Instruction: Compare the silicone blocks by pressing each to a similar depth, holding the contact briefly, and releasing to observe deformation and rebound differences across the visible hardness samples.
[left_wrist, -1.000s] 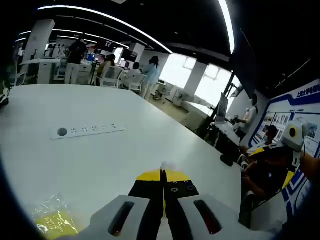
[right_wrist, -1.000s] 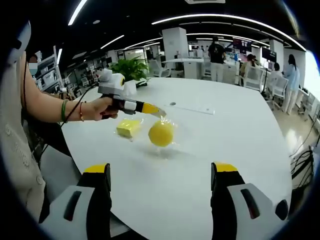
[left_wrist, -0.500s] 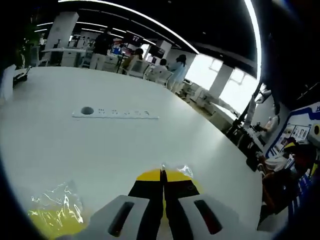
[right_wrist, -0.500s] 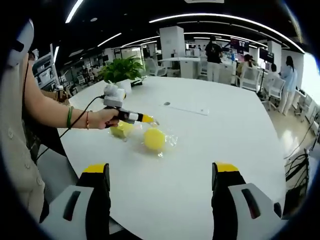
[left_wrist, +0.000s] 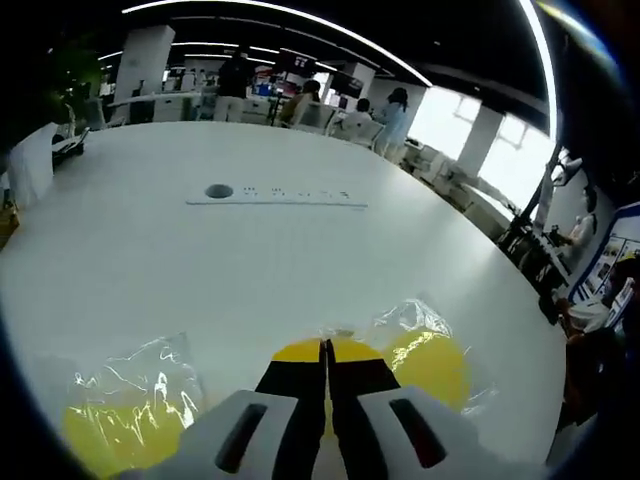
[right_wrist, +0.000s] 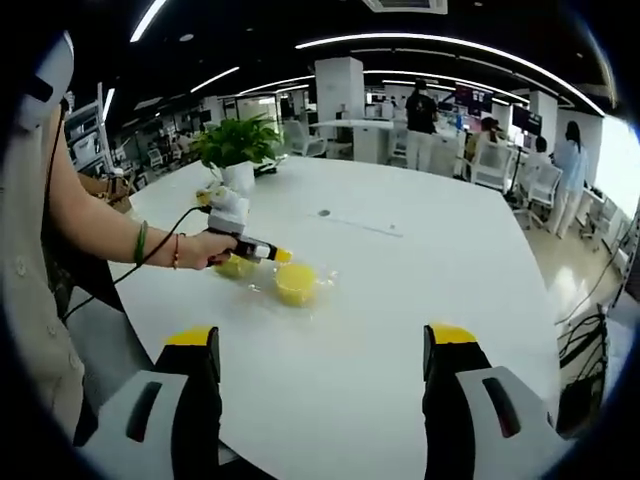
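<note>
Lowering left tool (left_wrist: 325, 345), bagged block (left_wrist: 430, 365) down

White table (right_wrist: 420, 270) lies open ahead — two bagged yellow blocks (right_wrist: 295, 283) and a potted plant (right_wrist: 232, 150) crowd its left.

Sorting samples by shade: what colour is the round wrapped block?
Yellow, clearest in the right gripper view.

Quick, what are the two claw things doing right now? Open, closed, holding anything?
Left gripper: shut, its tips at the round yellow silicone block in clear wrap; a grip on the wrap cannot be told.
Right gripper: open, holding nothing.
</note>
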